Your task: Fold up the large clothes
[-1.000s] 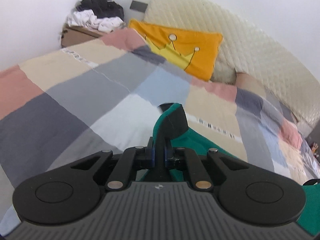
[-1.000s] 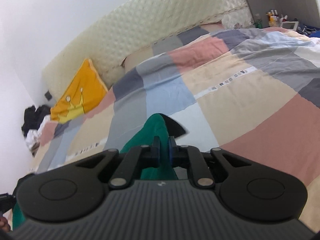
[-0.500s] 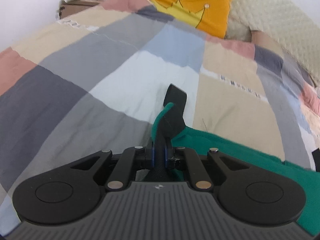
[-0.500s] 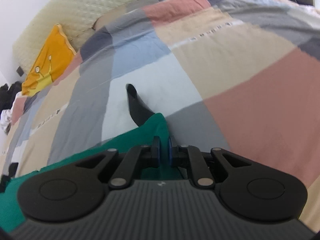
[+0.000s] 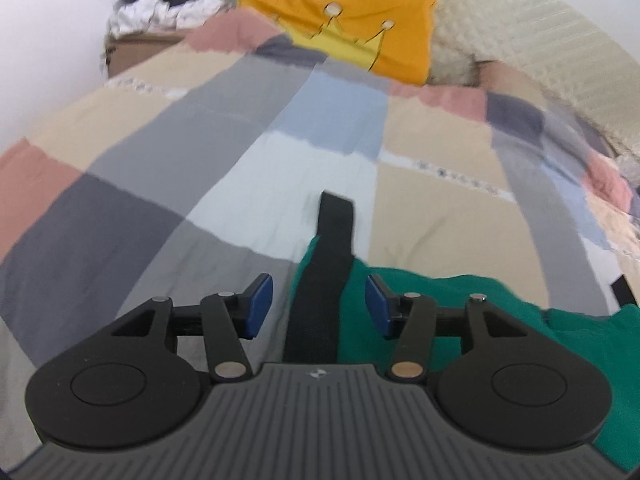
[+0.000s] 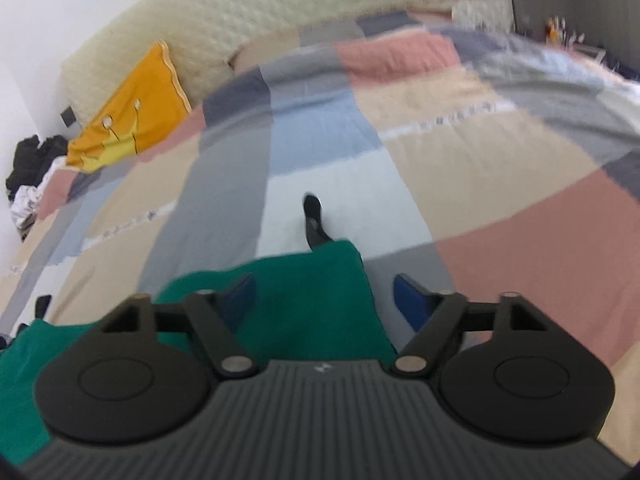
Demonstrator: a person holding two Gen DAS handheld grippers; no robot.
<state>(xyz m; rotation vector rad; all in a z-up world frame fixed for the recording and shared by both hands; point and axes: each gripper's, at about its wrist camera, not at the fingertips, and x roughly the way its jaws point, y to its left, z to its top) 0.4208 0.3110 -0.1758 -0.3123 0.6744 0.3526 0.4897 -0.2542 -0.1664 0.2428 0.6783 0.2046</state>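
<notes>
A: Green fabric, black strap at each corner — that's the garment (image 5: 460,312) laid on the patchwork bedspread (image 5: 192,168), its far edge running across the near part of the bed.

B: Both tools look to be letting go?

A: Yes. The left gripper (image 5: 319,305) has its jaws opening; the left black strap (image 5: 320,280) lies between the blue pads (image 5: 256,304), but they stand clear of it on either side. The right gripper (image 6: 324,300) is opening too, wider, with the garment's right corner between the jaws and nothing pressing on it.

B: Why a corner each?

A: My guess: held at two corners, the edge stays straight as it is set flat, so the cloth lies squared for a fold. The right strap (image 6: 314,220) points away toward the headboard.

B: And the bed as a work surface?

A: Soft, broad, mostly bare ahead of the cloth. Far off, an orange cushion (image 5: 360,28) with a crown leans on the quilted cream headboard (image 6: 280,12). At far left, a heap of dark and white clothes (image 5: 168,4) sits on a brown box by the white wall.
</notes>
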